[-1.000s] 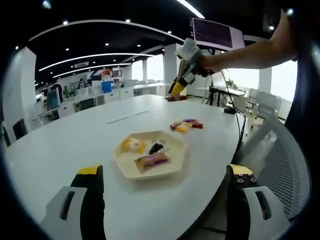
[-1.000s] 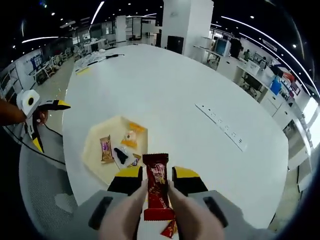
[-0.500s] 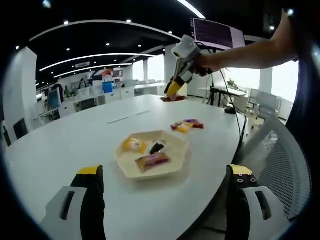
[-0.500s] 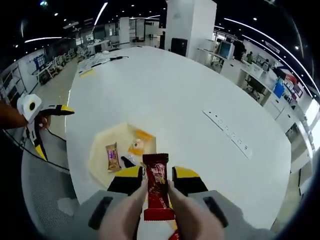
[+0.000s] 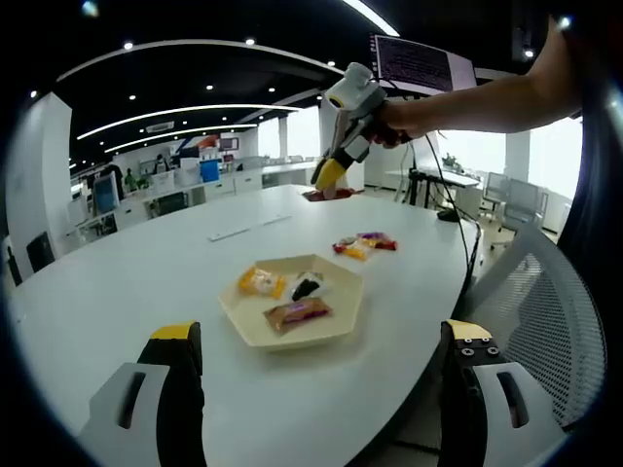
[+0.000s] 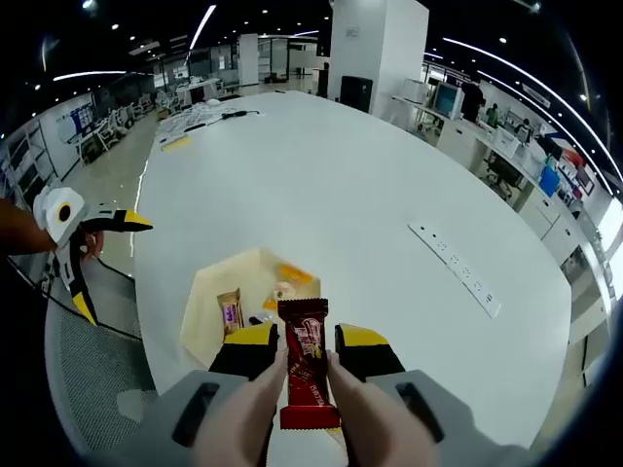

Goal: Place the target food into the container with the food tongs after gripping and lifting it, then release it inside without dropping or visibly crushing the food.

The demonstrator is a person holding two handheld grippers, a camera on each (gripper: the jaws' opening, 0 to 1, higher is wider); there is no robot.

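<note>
The white worktop [image 5: 127, 282] carries a cream hexagonal tray [image 5: 343, 321] with wrapped snacks. The right gripper [image 6: 307, 352] hangs above it, fingers clamped on a red snack bar [image 6: 304, 341]. The left gripper [image 5: 321, 360] has fingers spread wide, empty, near the tray.

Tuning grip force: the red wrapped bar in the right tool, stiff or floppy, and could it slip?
Probably fairly stiff: the red wrapped bar stands straight above the right tool without sagging. Likely light, since a pinch low on it holds it upright. The glossy wrapper might slide, so a firm but gentle hold seems wise over the hexagonal tray.
</note>
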